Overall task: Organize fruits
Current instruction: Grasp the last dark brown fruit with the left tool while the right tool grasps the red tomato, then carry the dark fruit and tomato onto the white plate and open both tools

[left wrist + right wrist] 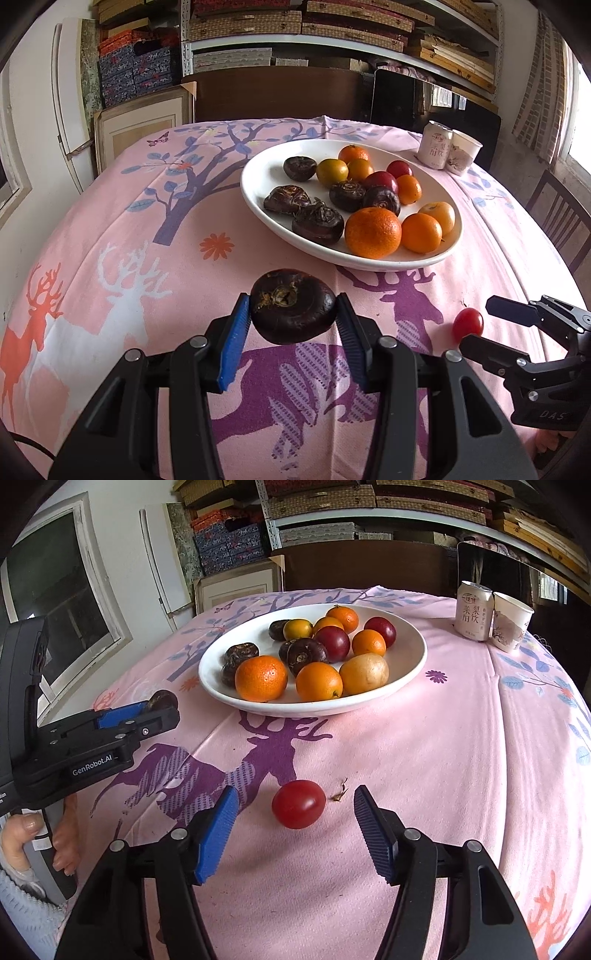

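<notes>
Holding a dark fruit (292, 306) tight, the left hand-held gripper (291, 325) should lift gently to the plate (258, 184). The right hand-held gripper (295, 823) stands apart around the tomato (299, 804) on the desk (424, 757).

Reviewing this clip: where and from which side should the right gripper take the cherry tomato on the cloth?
Grip the cherry tomato across its rounded middle, coming from the near side and above. It lies loose on the cloth between the open right gripper jaws, clear of the plate.

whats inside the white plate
The shallow white oval plate holds orange mandarins, dark brown water chestnuts, red cherry tomatoes and one yellow-brown fruit. Whatever lies behind the front fruits is hidden.
</notes>
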Demonstrator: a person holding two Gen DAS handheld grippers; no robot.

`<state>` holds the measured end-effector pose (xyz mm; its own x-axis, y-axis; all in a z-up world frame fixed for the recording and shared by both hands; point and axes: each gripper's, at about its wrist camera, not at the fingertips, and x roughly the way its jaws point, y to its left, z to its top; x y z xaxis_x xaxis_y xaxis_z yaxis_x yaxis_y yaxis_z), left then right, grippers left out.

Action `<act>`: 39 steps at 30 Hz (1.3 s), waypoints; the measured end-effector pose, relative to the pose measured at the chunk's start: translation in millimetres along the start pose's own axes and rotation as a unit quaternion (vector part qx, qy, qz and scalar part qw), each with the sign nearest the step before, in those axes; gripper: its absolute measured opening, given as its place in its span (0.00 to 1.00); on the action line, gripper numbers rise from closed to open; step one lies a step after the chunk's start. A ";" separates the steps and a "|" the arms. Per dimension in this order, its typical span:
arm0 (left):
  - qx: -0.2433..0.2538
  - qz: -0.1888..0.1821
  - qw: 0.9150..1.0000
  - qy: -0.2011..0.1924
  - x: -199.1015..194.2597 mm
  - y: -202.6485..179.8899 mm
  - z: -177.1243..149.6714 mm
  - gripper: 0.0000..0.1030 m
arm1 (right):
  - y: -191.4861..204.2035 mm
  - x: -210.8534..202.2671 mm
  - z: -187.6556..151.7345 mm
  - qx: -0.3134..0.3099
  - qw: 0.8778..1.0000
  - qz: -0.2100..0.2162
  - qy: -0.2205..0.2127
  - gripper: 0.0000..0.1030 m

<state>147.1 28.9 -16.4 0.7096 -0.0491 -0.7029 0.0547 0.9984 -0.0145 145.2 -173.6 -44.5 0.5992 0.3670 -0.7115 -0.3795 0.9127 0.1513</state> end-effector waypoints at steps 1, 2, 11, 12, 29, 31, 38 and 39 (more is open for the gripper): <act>0.002 0.000 1.000 0.001 0.5 -1.4 -0.5 0.45 | 0.0 0.5 0.0 0.000 1.000 0.000 0.001 0.63; 0.004 0.001 1.000 0.001 0.9 -2.8 -0.7 0.45 | -0.1 0.8 -0.1 0.000 1.000 0.000 0.002 0.61; 0.015 0.008 1.000 -0.006 -1.5 -9.4 -1.5 0.45 | -3.6 8.2 -0.4 0.010 1.000 0.003 0.015 0.44; 0.017 0.009 1.000 -0.006 -1.6 -10.0 -1.5 0.45 | -4.0 9.3 -0.5 0.011 1.000 0.005 0.017 0.43; 0.024 0.013 1.000 -0.008 -2.2 -13.3 -1.9 0.45 | -5.3 14.1 -0.6 0.012 1.000 0.010 0.024 0.31; 0.024 0.013 1.000 -0.008 -2.3 -13.2 -1.8 0.45 | -5.2 12.9 -0.4 0.012 1.000 0.012 0.021 0.30; 0.025 0.023 0.999 -0.027 -9.1 -13.0 -1.3 0.45 | -8.3 2.7 2.2 0.020 1.000 0.015 0.000 0.30; 0.025 0.025 0.999 -0.033 -11.6 -13.1 -0.7 0.45 | -8.9 -0.6 3.0 0.021 1.000 0.014 -0.007 0.30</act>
<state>137.7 16.4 -8.5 0.7576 -0.0028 -0.6528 0.0526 0.9970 0.0568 150.4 -181.4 -43.4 0.5990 0.3943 -0.6969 -0.3664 0.9089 0.1994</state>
